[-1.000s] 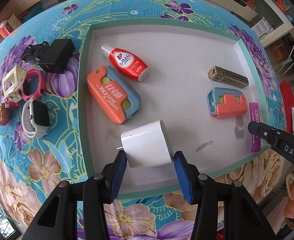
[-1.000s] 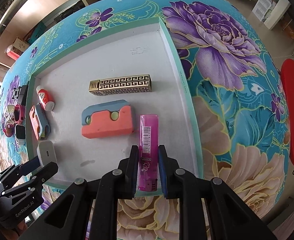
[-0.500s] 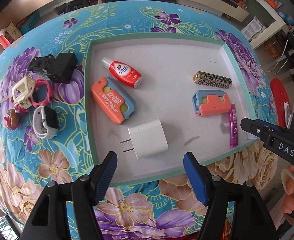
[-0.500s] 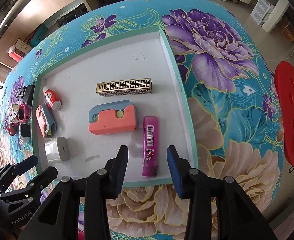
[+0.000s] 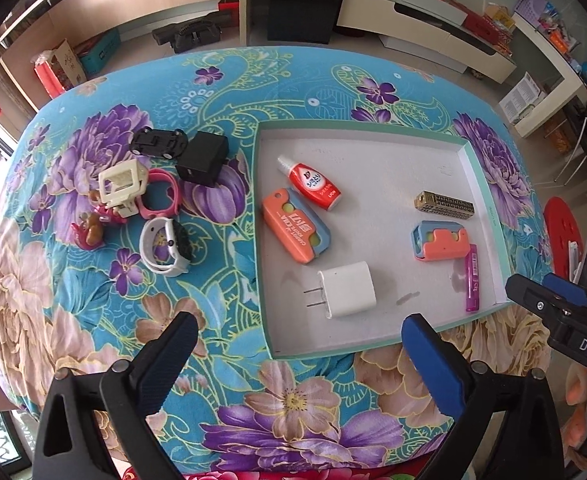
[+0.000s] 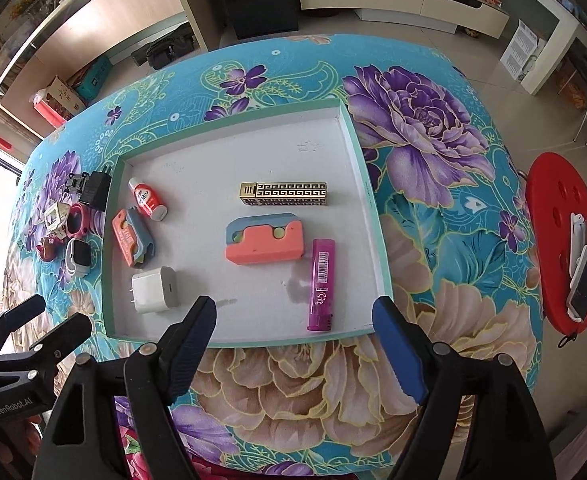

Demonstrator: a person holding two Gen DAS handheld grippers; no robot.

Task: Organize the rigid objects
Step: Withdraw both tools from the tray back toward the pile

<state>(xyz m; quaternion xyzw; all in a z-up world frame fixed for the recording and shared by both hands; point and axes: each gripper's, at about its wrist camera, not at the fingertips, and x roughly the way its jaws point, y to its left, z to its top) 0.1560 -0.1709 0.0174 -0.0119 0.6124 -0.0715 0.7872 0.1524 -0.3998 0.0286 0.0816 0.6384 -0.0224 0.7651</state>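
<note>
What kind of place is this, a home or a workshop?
Most likely a home living room: a floral tablecloth covers the table, a low white cabinet runs along the wall, and a red stool stands on the tiled floor.

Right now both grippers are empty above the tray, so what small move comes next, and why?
Probably swing the left gripper, its jaws opening and empty, toward the watch. The charger and lighter already lie in the tray, while the watch and other small items sit on the cloth on that gripper's side.
</note>
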